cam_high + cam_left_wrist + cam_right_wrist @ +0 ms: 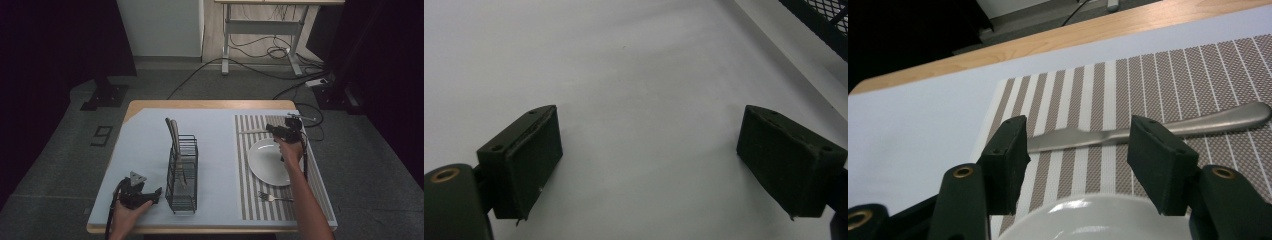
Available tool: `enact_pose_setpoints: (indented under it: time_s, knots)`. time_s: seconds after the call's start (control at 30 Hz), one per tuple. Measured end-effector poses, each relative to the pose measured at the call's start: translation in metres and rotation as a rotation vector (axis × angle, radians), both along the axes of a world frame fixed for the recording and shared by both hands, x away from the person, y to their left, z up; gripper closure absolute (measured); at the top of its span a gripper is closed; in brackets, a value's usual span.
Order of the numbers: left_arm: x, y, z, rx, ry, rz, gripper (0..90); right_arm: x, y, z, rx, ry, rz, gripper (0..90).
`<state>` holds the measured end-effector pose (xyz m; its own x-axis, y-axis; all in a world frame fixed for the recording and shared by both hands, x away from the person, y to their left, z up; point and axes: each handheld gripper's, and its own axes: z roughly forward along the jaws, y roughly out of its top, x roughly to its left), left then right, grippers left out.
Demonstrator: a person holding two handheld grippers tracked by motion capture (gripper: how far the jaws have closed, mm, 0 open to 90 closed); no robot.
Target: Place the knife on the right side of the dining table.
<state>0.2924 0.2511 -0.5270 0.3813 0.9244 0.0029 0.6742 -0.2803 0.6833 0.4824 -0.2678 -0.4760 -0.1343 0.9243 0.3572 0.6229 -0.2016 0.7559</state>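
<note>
While the knife (1148, 131) lies flat on the striped placemat (1198, 75) by the tabletop's far right corner, just beyond the plate (267, 162), seemingly released, the spread right gripper (1078, 157) should be lifted clear without nudging it.

Lab-like recording space, dark curtains (45, 50), loose floor cables (260, 50), bare desk frame (262, 30), staged table (210, 104)
</note>
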Motion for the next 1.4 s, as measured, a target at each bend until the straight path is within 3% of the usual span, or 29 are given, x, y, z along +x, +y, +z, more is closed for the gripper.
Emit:
enact_pose_setpoints:
  time_s: [0.53,0.97,1.2,1.4]
  knots:
    - [0.0,0.0,0.0,-0.001,0.002,-0.001,10.4,-0.056,0.021,0.016,-0.003,-0.088,0.124,39.7]
    - [0.0,0.0,0.0,-0.004,0.0,0.001,10.4,-0.114,0.057,0.0,-0.048,-0.125,0.277,39.4]
    - [0.0,0.0,0.0,-0.004,-0.001,0.001,10.4,-0.134,0.073,-0.006,-0.034,-0.144,0.339,39.3]
    - [0.0,0.0,0.0,-0.003,-0.001,0.001,10.4,-0.133,0.079,-0.012,-0.039,-0.138,0.352,39.0]
